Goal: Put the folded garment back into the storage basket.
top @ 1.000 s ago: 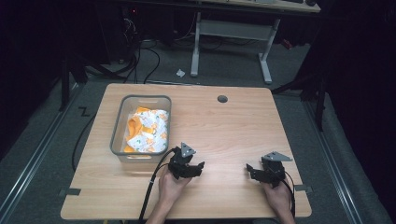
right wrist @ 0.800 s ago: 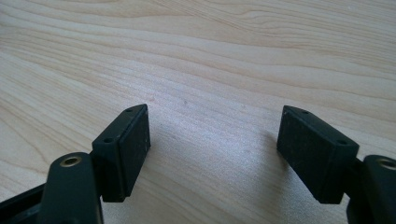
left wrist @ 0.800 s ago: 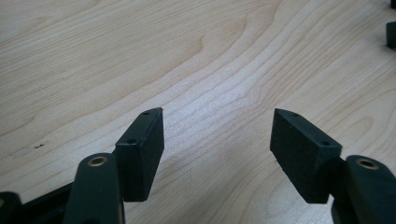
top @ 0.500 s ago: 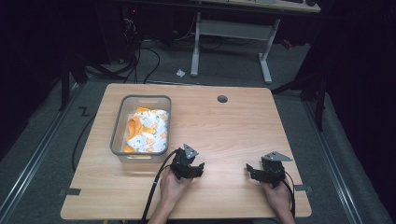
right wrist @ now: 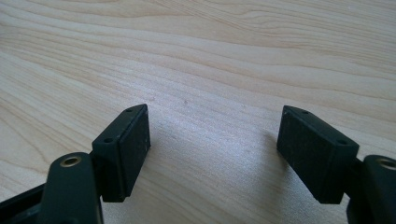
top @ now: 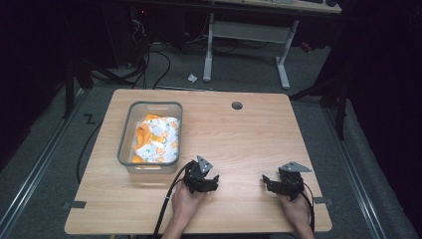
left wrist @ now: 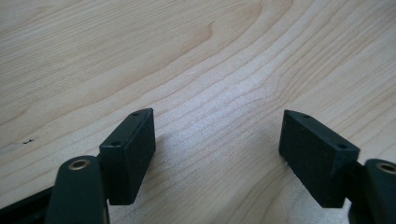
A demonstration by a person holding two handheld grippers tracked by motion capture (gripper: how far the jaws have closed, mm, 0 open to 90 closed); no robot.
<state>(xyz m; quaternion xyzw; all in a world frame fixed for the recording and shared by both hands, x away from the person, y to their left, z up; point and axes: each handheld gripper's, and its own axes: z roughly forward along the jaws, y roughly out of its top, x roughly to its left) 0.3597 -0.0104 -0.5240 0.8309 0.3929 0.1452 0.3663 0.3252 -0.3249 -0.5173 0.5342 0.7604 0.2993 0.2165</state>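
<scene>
We found the crumpled orange-and-white printed cloth [top: 157, 141] lying in the grey plastic bin [top: 125, 133] on the pale wooden table [top: 249, 134]. Left gripper [top: 211, 180] had just been opening, nothing between; right gripper [top: 267, 182] spread wide, empty. We judged the cloth light, limp, best pinched at a raised fold.

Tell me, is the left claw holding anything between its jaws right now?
No, the left claw stands open over the bare wooden table, with nothing between its jaws.
</scene>
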